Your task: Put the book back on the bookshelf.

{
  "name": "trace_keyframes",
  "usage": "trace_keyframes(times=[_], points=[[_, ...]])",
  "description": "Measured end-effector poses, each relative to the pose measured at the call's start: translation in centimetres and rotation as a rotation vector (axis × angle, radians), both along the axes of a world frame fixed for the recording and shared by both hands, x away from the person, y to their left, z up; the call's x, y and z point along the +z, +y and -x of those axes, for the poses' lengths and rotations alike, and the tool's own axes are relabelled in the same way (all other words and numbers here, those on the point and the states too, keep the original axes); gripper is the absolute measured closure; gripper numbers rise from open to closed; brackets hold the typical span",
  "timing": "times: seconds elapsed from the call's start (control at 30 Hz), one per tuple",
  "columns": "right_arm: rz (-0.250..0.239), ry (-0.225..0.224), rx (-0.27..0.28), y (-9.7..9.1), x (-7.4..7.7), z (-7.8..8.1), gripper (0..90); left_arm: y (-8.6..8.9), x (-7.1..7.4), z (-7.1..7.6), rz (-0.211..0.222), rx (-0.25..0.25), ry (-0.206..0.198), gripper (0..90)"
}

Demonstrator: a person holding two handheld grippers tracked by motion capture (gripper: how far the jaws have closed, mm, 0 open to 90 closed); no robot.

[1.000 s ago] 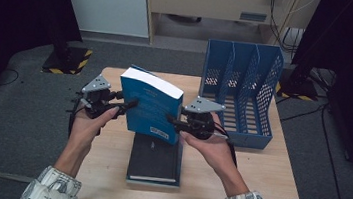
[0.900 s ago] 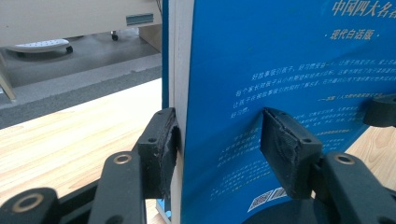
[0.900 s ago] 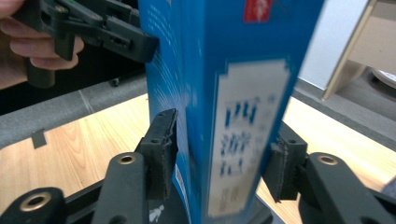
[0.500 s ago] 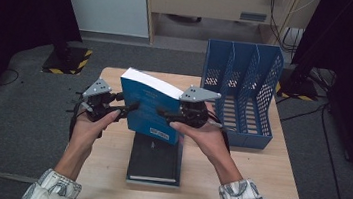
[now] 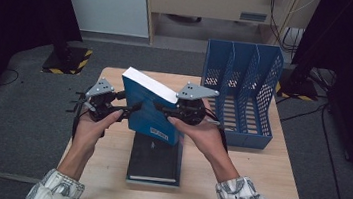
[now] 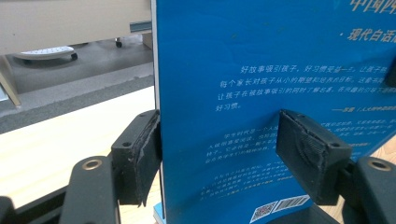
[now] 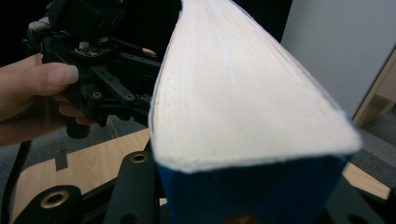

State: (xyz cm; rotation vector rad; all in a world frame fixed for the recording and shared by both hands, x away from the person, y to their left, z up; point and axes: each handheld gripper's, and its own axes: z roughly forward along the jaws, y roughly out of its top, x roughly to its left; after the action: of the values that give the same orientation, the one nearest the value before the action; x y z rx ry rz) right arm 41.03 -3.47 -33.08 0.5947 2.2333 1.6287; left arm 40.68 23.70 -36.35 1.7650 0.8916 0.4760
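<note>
The right hand-held gripper (image 5: 161,109) is clamped across the thick blue book (image 5: 151,107), its jaws having just closed further on the covers. The left hand-held gripper (image 5: 130,110) straddles the book's other edge, jaws just opening: one pad (image 6: 140,161) touches the cover edge, the other stands just clear. The book hangs tilted between them, above a dark book (image 5: 155,160) flat on the counter (image 5: 255,189). Beyond the right gripper stands a blue file rack (image 5: 245,95).
</note>
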Motion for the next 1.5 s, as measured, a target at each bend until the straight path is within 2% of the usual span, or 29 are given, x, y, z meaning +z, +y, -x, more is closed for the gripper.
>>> trace_keyframes(times=[0.13,0.4,0.83,0.93,1.03,1.2,1.23,1.27,1.3,1.33,1.4,1.5], points=[[-0.009,0.007,0.005,0.0,0.1,-0.4,58.3,-0.2,-0.1,0.1,-0.008,0.008,-0.01,31.3],[-0.062,0.021,0.013,0.1,0.0,-1.0,56.5,-0.2,0.0,0.2,-0.008,0.009,-0.009,31.4],[-0.081,0.019,0.009,0.6,-0.1,-1.4,58.4,-0.1,-0.2,0.3,-0.005,0.017,-0.015,34.0],[-0.078,0.012,-0.001,0.7,0.0,-1.3,59.5,0.0,-0.8,0.6,-0.003,0.022,-0.015,29.9],[-0.079,0.021,-0.025,0.7,0.1,-1.4,60.1,0.7,-2.3,1.5,0.004,0.04,-0.006,20.9],[-0.079,0.062,-0.057,1.1,0.6,-2.0,60.3,2.6,-6.2,2.9,-0.059,0.113,0.028,14.1],[-0.079,0.071,-0.063,1.3,0.7,-2.1,60.4,3.1,-7.1,3.0,-0.077,0.127,0.029,12.5],[-0.078,0.08,-0.07,1.4,0.8,-2.3,60.4,3.7,-7.9,2.9,-0.119,0.15,0.037,11.6],[-0.08,0.093,-0.083,1.5,1.0,-2.5,60.5,4.0,-8.3,2.8,-0.138,0.168,0.046,10.9],[-0.083,0.103,-0.091,1.5,1.0,-2.6,60.5,4.4,-8.9,2.8,-0.143,0.193,0.052,10.8],[-0.087,0.118,-0.109,1.6,1.2,-3.0,60.6,5.2,-10.2,2.8,-0.145,0.199,0.071,10.1],[-0.096,0.142,-0.135,1.5,1.4,-3.6,60.6,6.2,-12.1,2.5,-0.169,0.239,0.131,9.0]])
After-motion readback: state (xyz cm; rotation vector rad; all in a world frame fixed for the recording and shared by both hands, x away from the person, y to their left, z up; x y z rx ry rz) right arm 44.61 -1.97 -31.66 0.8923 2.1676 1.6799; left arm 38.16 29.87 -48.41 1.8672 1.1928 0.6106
